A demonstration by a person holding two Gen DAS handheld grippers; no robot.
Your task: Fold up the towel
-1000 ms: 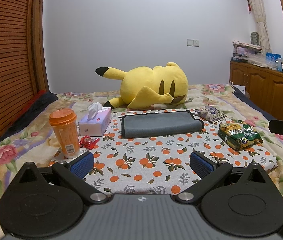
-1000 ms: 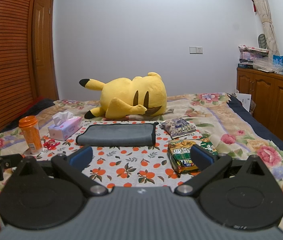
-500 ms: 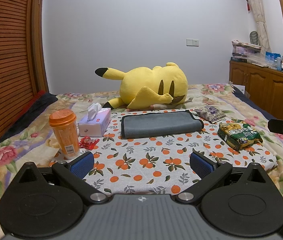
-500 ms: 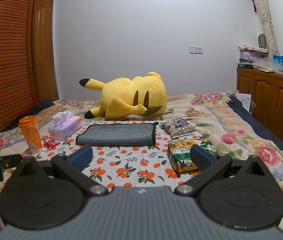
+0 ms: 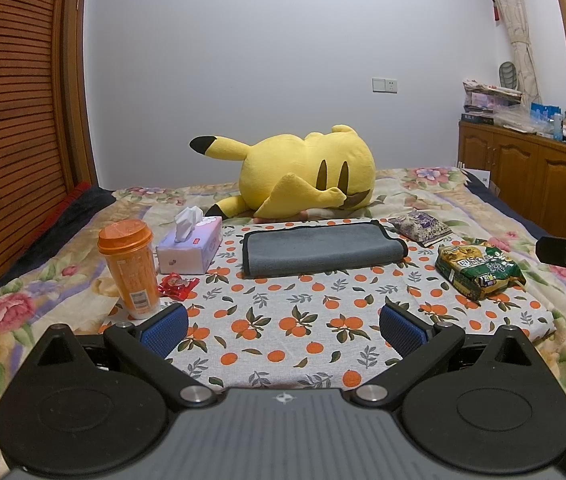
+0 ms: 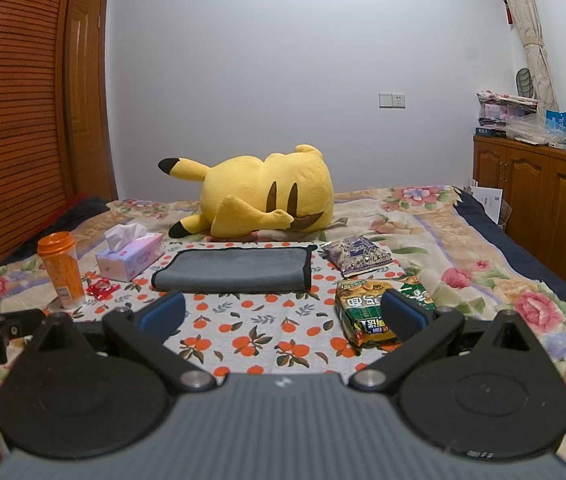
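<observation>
A grey towel (image 5: 319, 248) with a dark edge lies folded flat on the orange-print cloth (image 5: 283, 320) on the bed; it also shows in the right wrist view (image 6: 235, 270). My left gripper (image 5: 283, 328) is open and empty, held above the cloth's near part, well short of the towel. My right gripper (image 6: 283, 314) is open and empty, also short of the towel, its right finger in front of the green snack bag (image 6: 367, 312).
An orange cup (image 5: 131, 266), a tissue box (image 5: 191, 250), a red wrapper (image 5: 177, 285), a purple packet (image 5: 419, 227) and the green snack bag (image 5: 479, 272) surround the towel. A yellow plush (image 5: 307, 178) lies behind it. A wooden cabinet (image 5: 531, 184) stands at right.
</observation>
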